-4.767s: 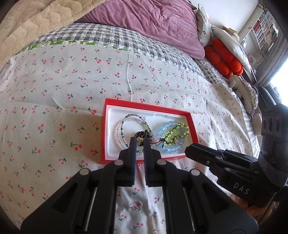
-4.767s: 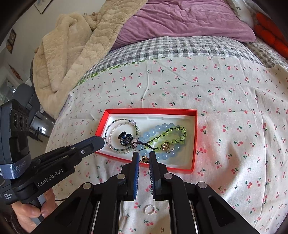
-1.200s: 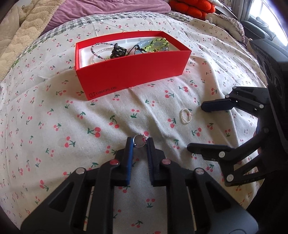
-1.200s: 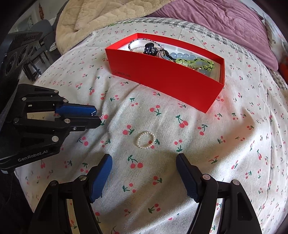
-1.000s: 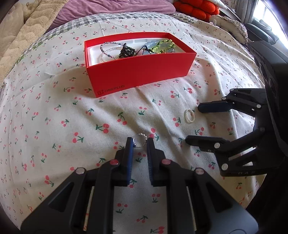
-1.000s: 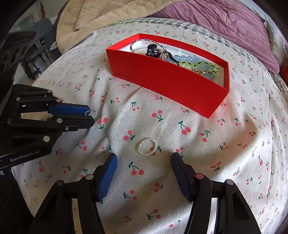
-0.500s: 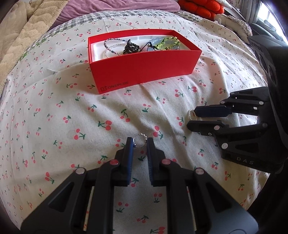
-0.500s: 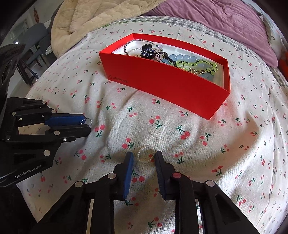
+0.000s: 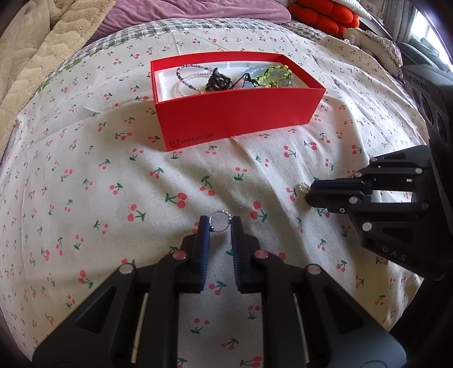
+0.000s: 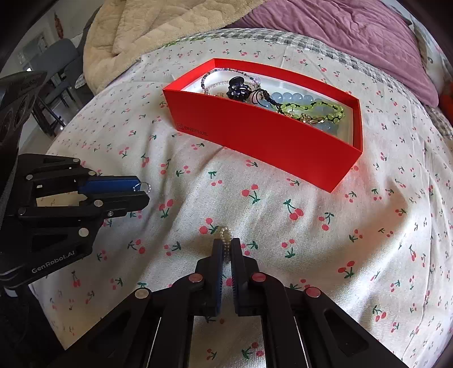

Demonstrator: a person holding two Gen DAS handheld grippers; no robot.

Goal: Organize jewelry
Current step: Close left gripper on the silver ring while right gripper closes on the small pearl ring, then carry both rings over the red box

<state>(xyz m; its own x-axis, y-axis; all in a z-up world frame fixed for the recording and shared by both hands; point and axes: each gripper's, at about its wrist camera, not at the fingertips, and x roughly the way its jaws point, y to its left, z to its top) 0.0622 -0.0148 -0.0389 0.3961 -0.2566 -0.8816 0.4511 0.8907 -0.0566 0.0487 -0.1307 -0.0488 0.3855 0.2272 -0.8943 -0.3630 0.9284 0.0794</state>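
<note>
A red box (image 9: 237, 119) stands on the cherry-print bedsheet and holds several bracelets and a dark flower piece (image 9: 218, 80); it also shows in the right wrist view (image 10: 263, 138). My left gripper (image 9: 220, 223) is shut on a small silver beaded ring (image 9: 220, 220), held just above the sheet in front of the box. My right gripper (image 10: 225, 245) is shut on a small pearl ring (image 10: 225, 236) at the sheet. The pearl ring (image 9: 303, 187) pokes out of the right gripper's tip in the left wrist view. The silver ring (image 10: 145, 186) shows at the left gripper's tip in the right wrist view.
A purple quilt (image 10: 339, 31) and a beige blanket (image 10: 158, 28) lie behind the box. Orange-red cushions (image 9: 320, 17) sit at the far right of the bed. A chair (image 10: 56, 76) stands beyond the bed's left edge.
My right gripper closed from wide open onto the pearl ring. My left gripper keeps the silver ring and has risen a little toward the box.
</note>
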